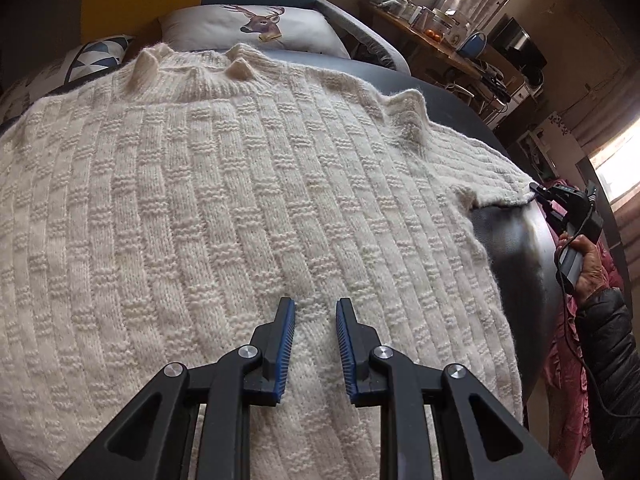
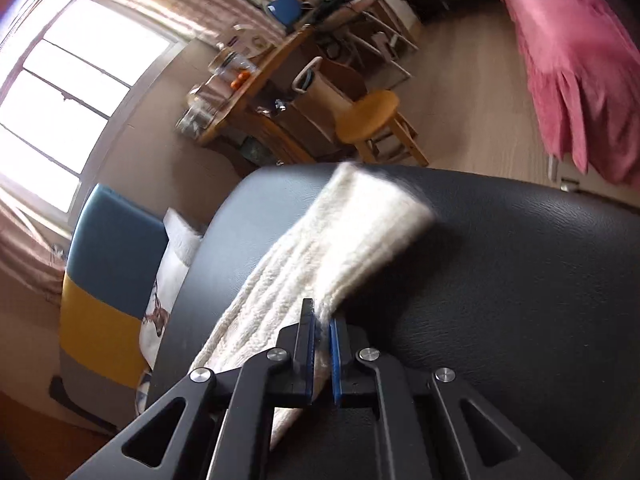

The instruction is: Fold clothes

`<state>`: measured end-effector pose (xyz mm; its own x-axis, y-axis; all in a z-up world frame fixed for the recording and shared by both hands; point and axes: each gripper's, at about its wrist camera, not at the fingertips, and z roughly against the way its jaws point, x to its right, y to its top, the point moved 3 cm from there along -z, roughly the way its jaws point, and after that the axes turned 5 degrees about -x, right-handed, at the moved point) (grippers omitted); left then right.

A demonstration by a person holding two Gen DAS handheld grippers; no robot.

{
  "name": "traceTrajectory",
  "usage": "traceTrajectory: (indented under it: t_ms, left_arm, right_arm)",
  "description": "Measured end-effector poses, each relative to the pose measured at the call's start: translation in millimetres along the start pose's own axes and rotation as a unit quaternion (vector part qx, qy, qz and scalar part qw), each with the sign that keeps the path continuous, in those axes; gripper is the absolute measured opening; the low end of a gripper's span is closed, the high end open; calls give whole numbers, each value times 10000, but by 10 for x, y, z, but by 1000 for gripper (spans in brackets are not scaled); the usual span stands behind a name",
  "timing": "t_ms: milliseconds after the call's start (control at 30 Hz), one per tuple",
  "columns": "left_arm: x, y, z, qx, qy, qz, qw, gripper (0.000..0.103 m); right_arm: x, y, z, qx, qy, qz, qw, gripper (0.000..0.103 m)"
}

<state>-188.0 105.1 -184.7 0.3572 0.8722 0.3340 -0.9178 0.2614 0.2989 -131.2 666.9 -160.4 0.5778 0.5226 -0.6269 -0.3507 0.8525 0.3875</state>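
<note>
A cream knitted sweater (image 1: pixel 224 200) lies spread flat on a dark leather surface (image 1: pixel 504 240), collar at the far end. My left gripper (image 1: pixel 315 308) is open and hovers just above the sweater's lower middle, holding nothing. My right gripper (image 2: pixel 321 316) is shut on the sweater's sleeve (image 2: pixel 360 232), which stretches away from the jaws over the dark surface (image 2: pixel 500 280). In the left wrist view the right gripper (image 1: pixel 536 192) sits at the sleeve's cuff at the right edge, held by a hand.
A deer-print pillow (image 1: pixel 256 24) and a patterned cushion (image 1: pixel 92 56) lie beyond the collar. A cluttered wooden desk (image 2: pixel 248 96), a round stool (image 2: pixel 372 116) and pink fabric (image 2: pixel 576 64) stand to the right of the surface.
</note>
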Motion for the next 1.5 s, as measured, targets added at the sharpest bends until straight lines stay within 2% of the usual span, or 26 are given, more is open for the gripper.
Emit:
traceTrajectory:
  t_ms: [67,133,233,300,367,400,467,567,667,800,900,1067,1200,1300,1400,1467,1500]
  left_arm:
    - [35,24,18,-29,-68,34,10000,21]
    - [97,77,44,-73,-298,110,9995,21]
    - [263,240,98,-83,-724,235,9971,21]
    - [428,409,114,-152,-1170,311,9925,21]
    - [609,596,103,-252,-1583,360,9864,21]
    - [695,687,71,-329,-1779,355,9829,24]
    - [863,898,-62,-563,-2245,492,9716,26]
    - [1002,1126,-297,-868,-2757,886,9532,28]
    - [1096,1324,-496,-1003,-3016,1223,9402,29]
    - [1173,1517,-773,-1209,-3117,1550,9296,32]
    - [1223,1618,-968,-1357,-3115,1694,9251,32]
    - [1361,1719,-1226,-1633,-3042,1689,9232,32]
    - [1474,1730,-1422,-1860,-2736,1547,9309,31]
    - [1563,1750,-1367,-1516,-2505,1298,9473,6]
    - [1668,1839,-1190,-1078,-2422,1055,9584,6]
    - [1700,1916,-1003,-807,-2375,920,9636,6]
    - [1709,1958,-904,-670,-2349,860,9659,5]
  right_arm:
    - [-265,-60,72,-12,76,545,9985,7]
    - [-590,-185,133,-116,227,1205,9924,7]
    - [-1014,-511,109,-409,258,2121,9760,7]
    - [-1227,-747,57,-613,206,2589,9637,7]
    - [-1408,-992,6,-806,135,3032,9494,7]
    - [-1463,-1118,-20,-898,79,3230,9421,7]
    - [-1510,-1309,-84,-1004,-77,3557,9292,7]
    - [-1558,-1576,-182,-1131,-324,4013,9083,7]
    - [-1574,-1753,-226,-1143,-503,4396,8895,7]
    - [-1548,-1812,-214,-1080,-527,4528,8834,7]
    - [-1549,-1860,-207,-1003,-579,4695,8753,7]
    - [-1550,-1997,-198,-873,-686,5024,8575,7]
    - [-1546,-2020,-199,-825,-696,5081,8545,7]
    - [-1545,-2020,-197,-809,-692,5071,8553,7]
    - [-1546,-1971,-166,-767,-663,4919,8647,11]
    - [-1531,-1877,-78,-708,-497,4585,8845,23]
    - [-1513,-1814,-13,-662,-360,4344,8976,39]
